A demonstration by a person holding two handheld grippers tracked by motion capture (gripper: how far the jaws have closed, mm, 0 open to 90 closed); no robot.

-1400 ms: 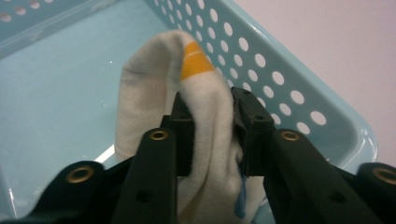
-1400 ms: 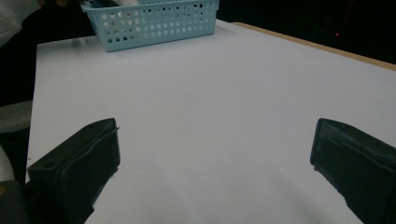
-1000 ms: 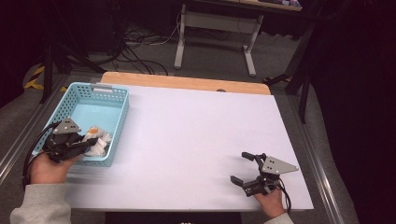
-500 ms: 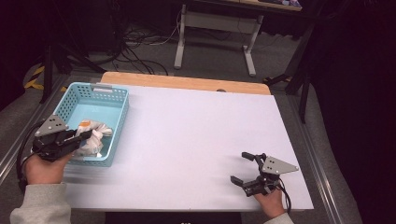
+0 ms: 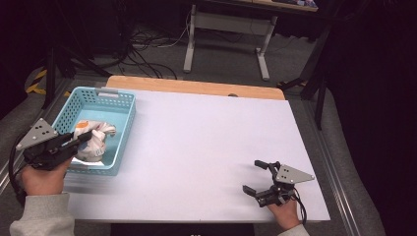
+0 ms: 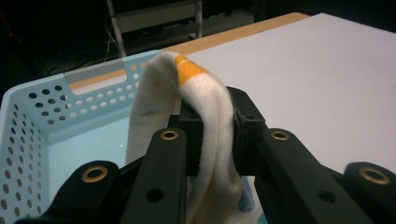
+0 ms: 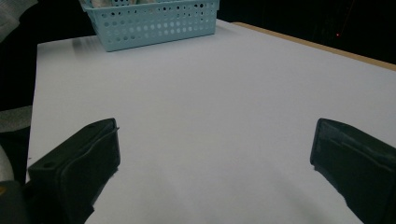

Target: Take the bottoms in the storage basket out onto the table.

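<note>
Since the earlier frames the left tongs (image 5: 83,139) have pulled back toward the near-left corner of the desk (image 5: 206,142) and come up a bit, dragging the white cloth (image 5: 93,140) along with them. Before, they were dipped into the blue basket (image 5: 125,105); now they sit over its near rim with the cloth stretched up out of it. The right tongs (image 5: 260,177) haven't budged at all, parked by the near-right corner with the jaws spread wide and nothing between them.

So my read is that the pick has worked and the cloth is on its way out of the basket, though most of it looks like it's hanging inside or just over the rim, not clear of it yet. Next bit is probably lifting higher so it doesn't snag on the wall.

View differences are kinda handy here. From the high view you can barely tell if the left tongs have the cloth or are just next to it. The left gripper view settles it: the tongs (image 6: 212,126) are clenched right on a fold of the cloth (image 6: 205,93), which drapes over the top and has an orange patch near its peak. The right gripper view looks across bare desk (image 7: 224,93) to the basket (image 7: 154,21) at the far side, with its own jaws well apart.
</note>
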